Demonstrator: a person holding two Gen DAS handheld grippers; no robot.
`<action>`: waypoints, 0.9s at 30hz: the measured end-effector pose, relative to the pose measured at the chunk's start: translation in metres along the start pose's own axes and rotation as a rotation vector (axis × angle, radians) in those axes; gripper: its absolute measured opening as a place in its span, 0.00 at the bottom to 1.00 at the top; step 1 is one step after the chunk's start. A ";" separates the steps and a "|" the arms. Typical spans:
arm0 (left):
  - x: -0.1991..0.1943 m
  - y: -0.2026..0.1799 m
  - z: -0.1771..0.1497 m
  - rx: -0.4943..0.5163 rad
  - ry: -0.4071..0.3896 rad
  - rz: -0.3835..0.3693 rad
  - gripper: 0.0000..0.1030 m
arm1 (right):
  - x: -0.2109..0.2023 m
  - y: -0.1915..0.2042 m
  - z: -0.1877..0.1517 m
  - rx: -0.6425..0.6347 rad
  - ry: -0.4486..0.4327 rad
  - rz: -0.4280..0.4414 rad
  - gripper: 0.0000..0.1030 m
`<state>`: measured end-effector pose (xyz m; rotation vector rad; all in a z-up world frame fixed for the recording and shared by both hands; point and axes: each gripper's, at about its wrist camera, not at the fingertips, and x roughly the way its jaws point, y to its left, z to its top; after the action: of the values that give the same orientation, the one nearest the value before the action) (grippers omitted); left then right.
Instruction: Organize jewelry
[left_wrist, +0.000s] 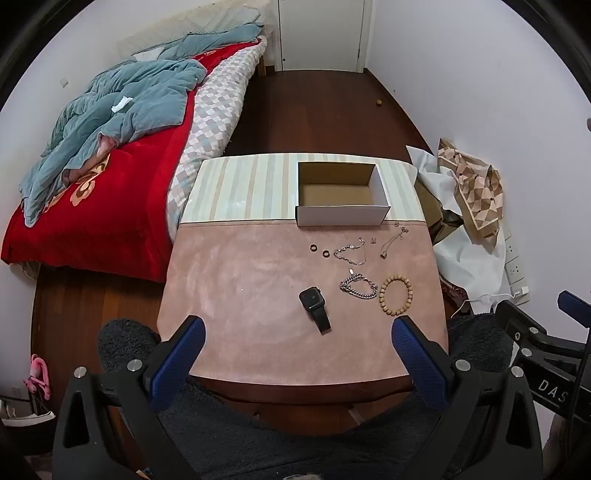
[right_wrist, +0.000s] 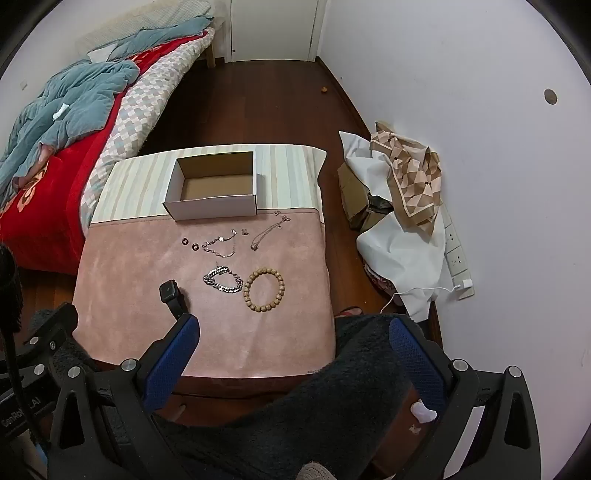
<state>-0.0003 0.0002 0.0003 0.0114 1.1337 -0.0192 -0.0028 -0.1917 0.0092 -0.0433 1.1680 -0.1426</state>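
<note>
1. Blue-padded left claw (left_wrist: 297, 341) and right claw (right_wrist: 291, 339): I see both spread wide, empty, above the table (left_wrist: 236, 288) near edge.
2. Watch (left_wrist: 314, 308), chain bracelet (left_wrist: 359, 288), bead bracelet (left_wrist: 396, 295) mid-table; thin chains may snag or slip my pads.
3. Cardboard box (left_wrist: 341, 216) behind, empty; could skid if bumped.

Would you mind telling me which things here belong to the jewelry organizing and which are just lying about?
For the job:
cardboard box, empty
black watch
wooden bead bracelet
silver chain bracelet
two dark rings
thin chain bracelet
pendant necklace

Just lying about:
bed
patterned scarf
power strip
</note>
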 end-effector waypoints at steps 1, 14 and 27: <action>0.000 0.000 0.000 0.000 0.001 0.000 1.00 | -0.001 -0.001 0.001 -0.001 0.000 0.000 1.00; -0.004 -0.004 0.002 0.001 0.000 -0.002 1.00 | -0.007 -0.003 0.004 -0.002 -0.010 0.003 1.00; -0.008 -0.007 0.007 -0.004 -0.001 -0.009 1.00 | -0.010 -0.003 0.006 -0.009 -0.021 0.002 1.00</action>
<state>0.0028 -0.0074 0.0104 0.0030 1.1329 -0.0245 -0.0018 -0.1937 0.0213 -0.0515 1.1480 -0.1345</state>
